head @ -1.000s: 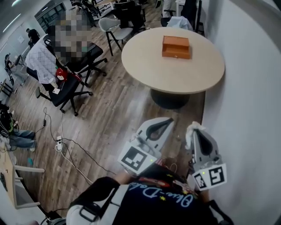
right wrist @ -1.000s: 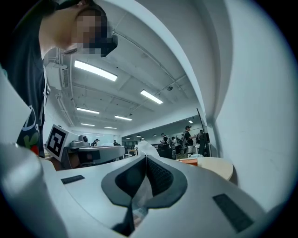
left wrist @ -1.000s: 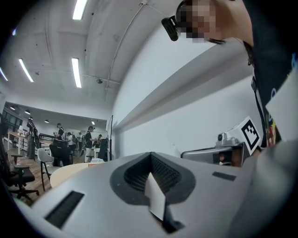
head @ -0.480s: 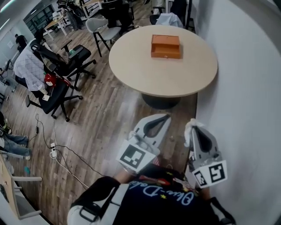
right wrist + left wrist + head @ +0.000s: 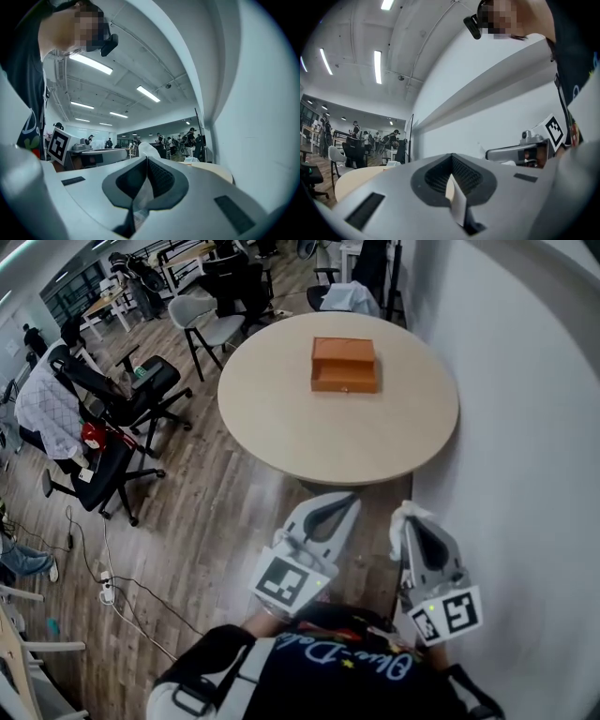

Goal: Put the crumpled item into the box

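An orange box (image 5: 343, 364) with its lid down rests on the far half of a round beige table (image 5: 281, 427). Both grippers hover low near my body, short of the table's near edge. My right gripper (image 5: 412, 518) is shut on a white crumpled item (image 5: 401, 521), which sticks out past the fingertips; in the right gripper view the crumpled item (image 5: 146, 150) pokes up between the pads of the right gripper (image 5: 146, 161). My left gripper (image 5: 349, 498) is to its left, shut with nothing in it; the left gripper (image 5: 451, 159) shows its pads pressed together.
A white wall (image 5: 525, 427) runs close along the right side. Black office chairs (image 5: 141, 395) and a grey chair (image 5: 211, 320) stand left of the table. A seated person (image 5: 47, 409) is at far left. Cables (image 5: 112, 587) lie on the wood floor.
The table and box have slid left and slightly lower in the head view, nearer to me. Both grippers keep the same pose, the right one still holding the crumpled item.
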Demonstrator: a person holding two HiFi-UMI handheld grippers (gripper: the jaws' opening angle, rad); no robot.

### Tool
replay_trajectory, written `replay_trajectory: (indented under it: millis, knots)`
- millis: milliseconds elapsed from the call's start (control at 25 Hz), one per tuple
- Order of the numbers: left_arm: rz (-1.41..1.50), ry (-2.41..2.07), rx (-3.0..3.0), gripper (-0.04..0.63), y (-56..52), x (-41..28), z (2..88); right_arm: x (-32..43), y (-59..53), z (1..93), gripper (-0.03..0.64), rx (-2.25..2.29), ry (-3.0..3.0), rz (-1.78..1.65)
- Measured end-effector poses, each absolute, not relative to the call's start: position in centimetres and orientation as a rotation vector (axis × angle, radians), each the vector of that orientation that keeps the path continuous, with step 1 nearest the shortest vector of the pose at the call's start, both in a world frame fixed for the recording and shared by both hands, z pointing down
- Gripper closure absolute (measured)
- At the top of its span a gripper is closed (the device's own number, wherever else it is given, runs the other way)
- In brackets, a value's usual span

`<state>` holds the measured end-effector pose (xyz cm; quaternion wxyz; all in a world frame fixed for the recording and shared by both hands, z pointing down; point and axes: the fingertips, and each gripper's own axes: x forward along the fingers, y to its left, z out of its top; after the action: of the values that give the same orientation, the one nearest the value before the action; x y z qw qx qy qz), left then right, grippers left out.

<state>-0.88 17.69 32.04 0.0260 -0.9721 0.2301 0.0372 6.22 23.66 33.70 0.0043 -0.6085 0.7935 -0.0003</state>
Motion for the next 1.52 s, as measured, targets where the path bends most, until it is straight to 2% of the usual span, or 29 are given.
replay_trajectory:
  millis: [520,1040,1520]
  knots:
    - [0.135,0.697,-3.039,0.603,10.7,-0.7,32.1,6.3,17.0,34.1,0.615,-1.944,2.471,-0.066]
    - [0.123,0.793,-3.000,0.603,4.2,-4.6,32.1,3.4,9.9,34.4,0.615,-1.898,2.537,-0.027]
    - [0.042,0.875,-3.001,0.603,0.3,-5.5,33.6,2.9,5.4,35.3,0.615,-1.841,2.543,-0.145]
